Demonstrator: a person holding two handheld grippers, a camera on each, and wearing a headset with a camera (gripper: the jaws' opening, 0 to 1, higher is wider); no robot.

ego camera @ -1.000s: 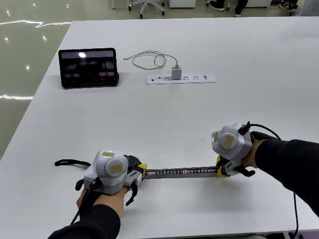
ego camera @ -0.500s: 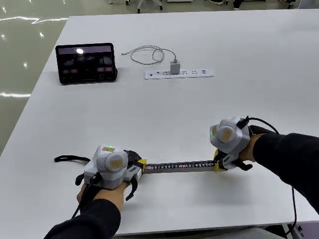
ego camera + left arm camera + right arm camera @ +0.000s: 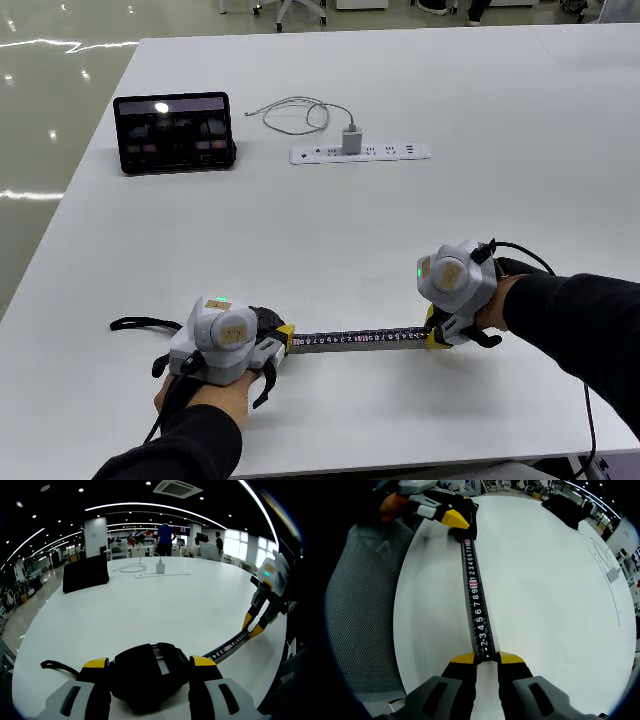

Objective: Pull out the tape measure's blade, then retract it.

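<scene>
The right gripper (image 3: pixel 485 658), jaws clamped on the tip of the blade (image 3: pixel 475 595), has come slightly nearer the left gripper (image 3: pixel 149 663), which clamps the tape measure (image 3: pixel 150 680) on the table (image 3: pixel 380 240). The blade seems a bit shorter, though the camera shifted too; retraction probably begins.

- Desk (image 3: pixel 330 230): smooth white top, matt with a faint sheen.
- Tape measure (image 3: pixel 150 672): matt black plastic case.
- Blade (image 3: pixel 476 605): smooth dark strip, printed numerals.
- Tablet (image 3: pixel 173 130): glossy screen.
- Floor (image 3: pixel 40 110): polished, reflective.
</scene>
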